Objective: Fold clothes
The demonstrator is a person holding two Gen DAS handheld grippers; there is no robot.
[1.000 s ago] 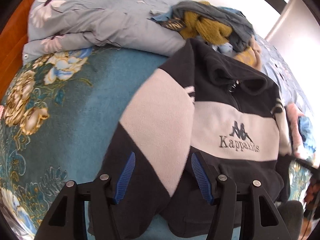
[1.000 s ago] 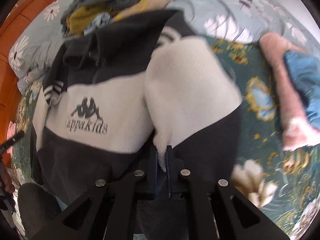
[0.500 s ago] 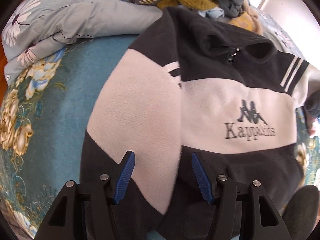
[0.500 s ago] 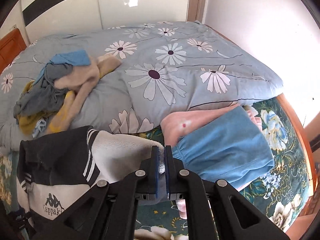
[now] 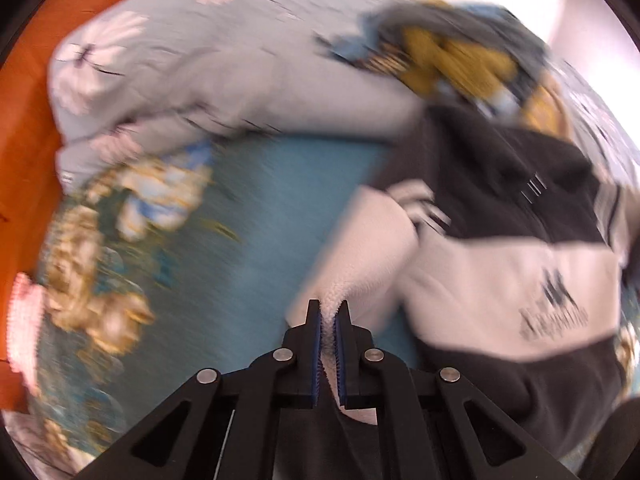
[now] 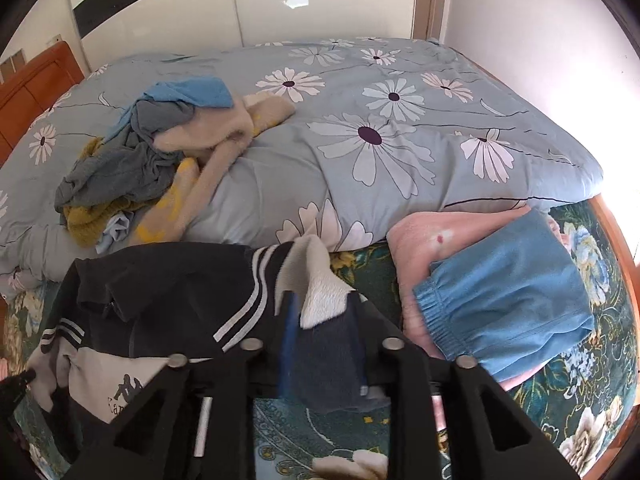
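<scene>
A black and white fleece jacket (image 5: 500, 280) with a Kappa logo lies on the teal floral blanket (image 5: 240, 240). The left wrist view is blurred by motion. My left gripper (image 5: 328, 312) is shut on a pinch of the jacket's white sleeve (image 5: 360, 248), at the jacket's left side. In the right wrist view the jacket (image 6: 160, 292) lies low and left. My right gripper (image 6: 322, 316) is open, jaws apart, and the other sleeve (image 6: 324, 292) with its dark cuff lies loose between the fingers.
Folded blue trousers (image 6: 508, 300) rest on a pink garment (image 6: 420, 236) at the right. A pile of unfolded clothes (image 6: 160, 152) sits on the grey daisy duvet (image 6: 380, 120) behind the jacket. The wooden headboard (image 6: 28, 88) is on the left and the bed's edge (image 6: 616, 248) on the right.
My left gripper has closed on the white sleeve and is moving with it. My right gripper, shut on the other sleeve before, has opened, and that sleeve now lies loose between its fingers.
</scene>
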